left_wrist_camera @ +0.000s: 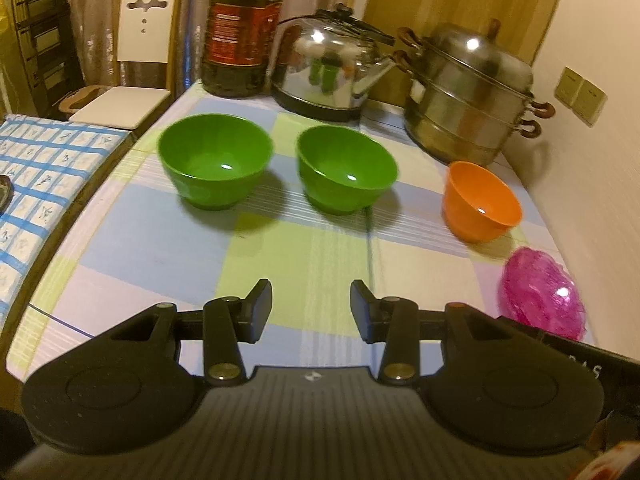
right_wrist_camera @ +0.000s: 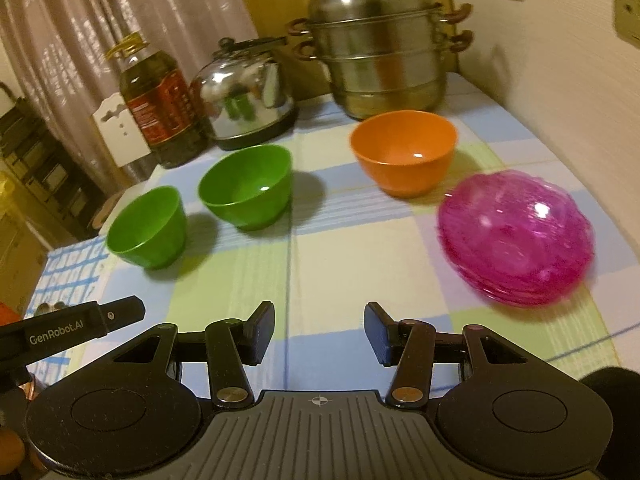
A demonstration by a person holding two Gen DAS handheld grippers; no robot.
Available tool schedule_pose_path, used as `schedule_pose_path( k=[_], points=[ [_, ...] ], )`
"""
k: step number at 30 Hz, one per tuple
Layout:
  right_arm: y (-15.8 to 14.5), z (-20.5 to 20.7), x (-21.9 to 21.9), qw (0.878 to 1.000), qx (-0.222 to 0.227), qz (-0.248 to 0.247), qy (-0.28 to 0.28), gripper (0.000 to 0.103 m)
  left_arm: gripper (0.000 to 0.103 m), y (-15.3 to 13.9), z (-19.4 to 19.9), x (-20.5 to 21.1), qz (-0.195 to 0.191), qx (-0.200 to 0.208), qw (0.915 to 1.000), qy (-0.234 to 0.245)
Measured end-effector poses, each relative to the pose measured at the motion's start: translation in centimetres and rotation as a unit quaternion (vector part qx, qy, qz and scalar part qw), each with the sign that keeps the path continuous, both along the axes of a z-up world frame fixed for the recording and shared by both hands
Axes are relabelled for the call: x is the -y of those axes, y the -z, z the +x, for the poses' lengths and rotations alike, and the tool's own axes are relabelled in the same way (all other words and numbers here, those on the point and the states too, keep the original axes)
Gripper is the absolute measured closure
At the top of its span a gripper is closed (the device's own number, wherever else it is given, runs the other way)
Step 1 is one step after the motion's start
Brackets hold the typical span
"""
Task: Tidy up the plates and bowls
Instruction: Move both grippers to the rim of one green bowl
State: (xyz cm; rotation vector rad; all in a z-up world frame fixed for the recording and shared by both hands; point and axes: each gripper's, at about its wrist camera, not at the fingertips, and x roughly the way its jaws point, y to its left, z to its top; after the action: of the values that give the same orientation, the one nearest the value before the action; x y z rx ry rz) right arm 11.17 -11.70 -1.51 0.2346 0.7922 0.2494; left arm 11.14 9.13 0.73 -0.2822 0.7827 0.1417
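Two green bowls stand side by side on the checked tablecloth, one to the left (left_wrist_camera: 216, 162) (right_wrist_camera: 148, 228) and one to the right (left_wrist_camera: 347, 168) (right_wrist_camera: 247, 185). An orange bowl (left_wrist_camera: 482, 200) (right_wrist_camera: 404, 150) sits further right, and a stack of pink translucent plates (left_wrist_camera: 544, 292) (right_wrist_camera: 516, 236) lies nearest the right wall. My left gripper (left_wrist_camera: 311, 312) hovers over the cloth short of the green bowls, open and holding nothing. My right gripper (right_wrist_camera: 320, 332) hangs open over the cloth in front of the orange bowl and plates, holding nothing. The left gripper's side (right_wrist_camera: 72, 326) shows at the left edge of the right wrist view.
At the back stand a large oil bottle (left_wrist_camera: 240, 28) (right_wrist_camera: 160, 108), a steel kettle (left_wrist_camera: 332, 64) (right_wrist_camera: 248, 96) and a stacked steel steamer pot (left_wrist_camera: 468, 92) (right_wrist_camera: 384, 52). A wall runs along the right. A white chair (left_wrist_camera: 140, 60) and a blue-checked surface (left_wrist_camera: 36, 184) lie to the left.
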Motion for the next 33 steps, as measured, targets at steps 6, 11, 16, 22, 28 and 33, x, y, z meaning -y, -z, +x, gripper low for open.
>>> schedule_pose_path(
  k=[6,11,16,22,28,33],
  points=[
    [0.2,1.9,-3.3,1.0,0.007,0.002,-0.026,0.053,0.059,0.3,1.7,-3.9,0.007,-0.004,0.9997,-0.023],
    [0.1,4.7,-6.4,0.999,0.007,0.017,-0.046,0.053,0.054,0.5,3.9,-7.6,0.009,0.001,0.9993,-0.037],
    [0.2,7.9,-9.9,0.997,0.013,0.02,-0.067,0.053,0.054,1.5,6.6,-11.3,0.016,0.0,0.9987,-0.048],
    [1.0,11.4,-13.3,0.995,0.015,0.034,-0.089,0.053,0.054,3.3,10.0,-15.0,0.017,-0.01,0.9984,-0.052],
    [2.4,14.5,-16.1,0.994,0.007,0.047,-0.101,0.053,0.059,4.9,12.7,-17.9,0.001,-0.008,0.9983,-0.059],
    [4.0,16.9,-17.2,0.993,-0.007,0.06,-0.103,0.053,0.064,6.6,14.1,-19.3,-0.023,-0.018,0.9977,-0.062]
  ],
)
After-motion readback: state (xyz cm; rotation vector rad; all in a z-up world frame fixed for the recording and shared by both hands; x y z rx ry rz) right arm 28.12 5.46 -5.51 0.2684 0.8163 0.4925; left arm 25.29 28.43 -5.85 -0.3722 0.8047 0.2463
